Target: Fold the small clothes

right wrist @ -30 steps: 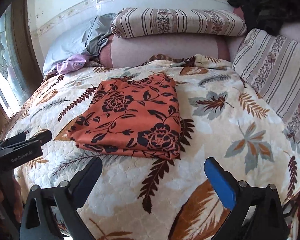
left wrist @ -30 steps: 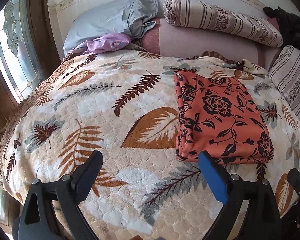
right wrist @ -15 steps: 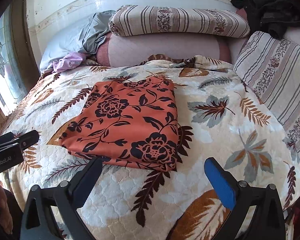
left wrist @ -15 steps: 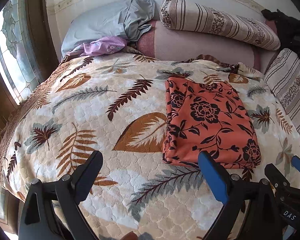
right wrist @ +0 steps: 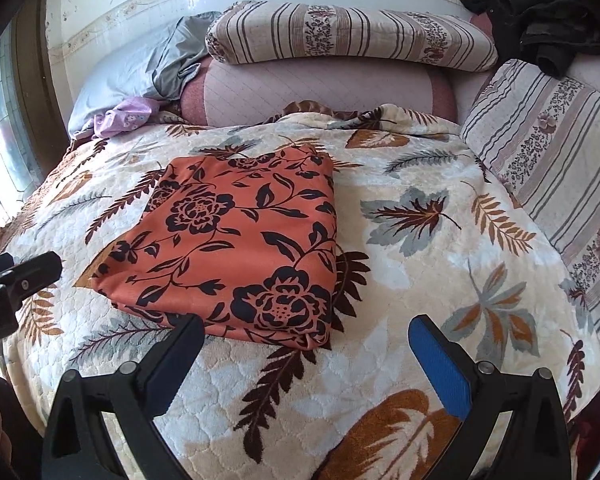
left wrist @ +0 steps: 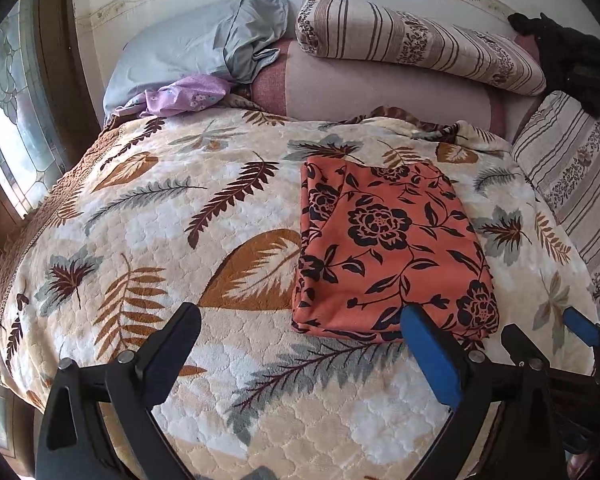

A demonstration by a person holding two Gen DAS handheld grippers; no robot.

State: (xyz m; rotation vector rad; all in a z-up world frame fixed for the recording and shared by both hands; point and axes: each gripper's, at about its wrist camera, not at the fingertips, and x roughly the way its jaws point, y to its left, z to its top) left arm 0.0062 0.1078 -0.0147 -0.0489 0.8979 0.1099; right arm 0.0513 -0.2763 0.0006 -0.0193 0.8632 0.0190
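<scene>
Left wrist view shows the orange flowered cloth (left wrist: 388,248) lying folded into a flat rectangle on the leaf-patterned blanket (left wrist: 148,240), toward the right half of the bed and short of the pillows; the left gripper (left wrist: 300,338) hangs above the near edge of the bed with its jaws wide apart and nothing between them; the right gripper (left wrist: 540,330) shows at the lower right, just beside the cloth's near right corner.

Right wrist view has the right gripper (right wrist: 302,340) likewise spread open and empty, its black finger (right wrist: 180,344) just at the cloth's (right wrist: 236,248) near edge, though contact cannot be told; the left gripper (right wrist: 20,276) peeks in at the left margin.

The cloth looks thin, light and limp, several layers thick, with a smooth face that would likely slide on itself; a pinch at one layer could peel the stack open, so the safer hold is probably at the two near corners, catching all layers at once; the plush blanket under it should give and may bunch into the jaws.

Open room lies to the left of the cloth and in front of it; a striped cushion (right wrist: 548,152) closes in the right side; pillows (right wrist: 348,36) and a lilac garment (left wrist: 184,94) sit well apart at the head.
</scene>
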